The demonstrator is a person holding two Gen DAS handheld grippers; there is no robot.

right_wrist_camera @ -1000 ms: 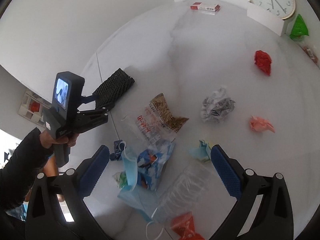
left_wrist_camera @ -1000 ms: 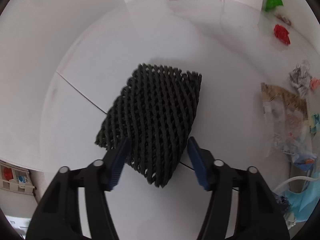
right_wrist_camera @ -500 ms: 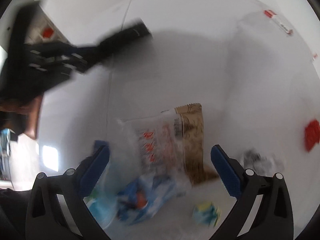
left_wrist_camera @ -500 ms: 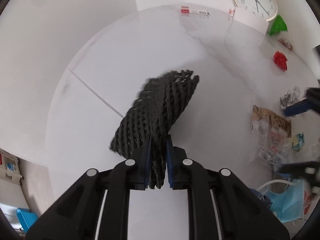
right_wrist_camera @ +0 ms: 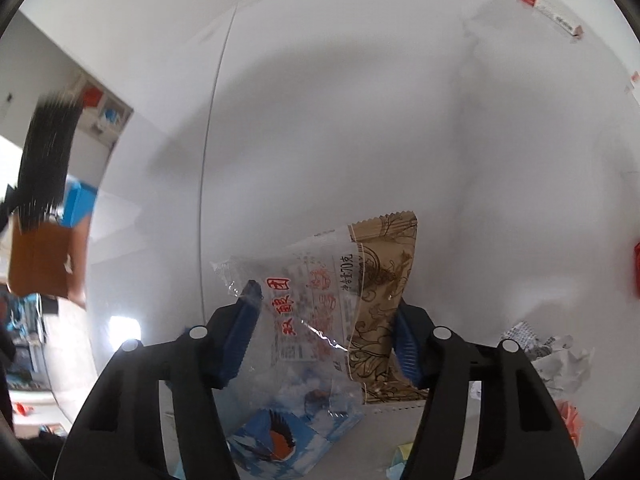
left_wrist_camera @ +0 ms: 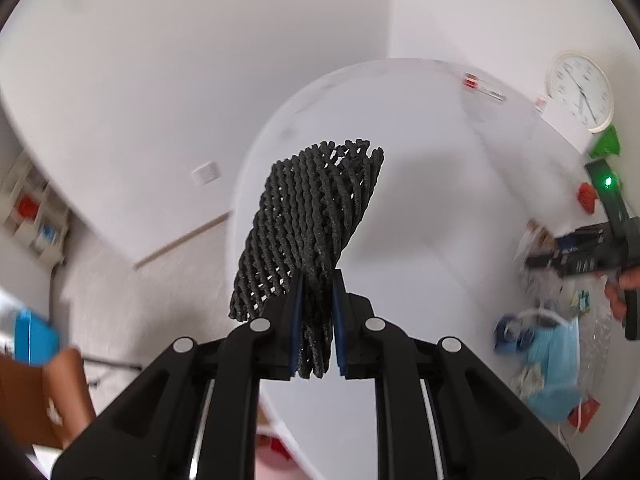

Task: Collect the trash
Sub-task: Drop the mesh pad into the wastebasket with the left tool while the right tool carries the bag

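Note:
My left gripper is shut on a black foam net sleeve and holds it up in the air, off the white table. The sleeve shows blurred at the left in the right wrist view. My right gripper is low over a clear and brown snack wrapper on the table. Its blue fingers stand on either side of the wrapper, partly closed; I cannot tell whether they press it. The right gripper also shows at the right edge of the left wrist view.
More trash lies on the table: a blue face mask, a blue bird-print packet, crumpled newspaper, red scraps and a green scrap. A wall clock and a red-white box sit at the far side.
My left gripper closed on the net sleeve and lifted it off the table, swinging left. My right gripper dropped over the snack wrapper and its fingers narrowed around it.

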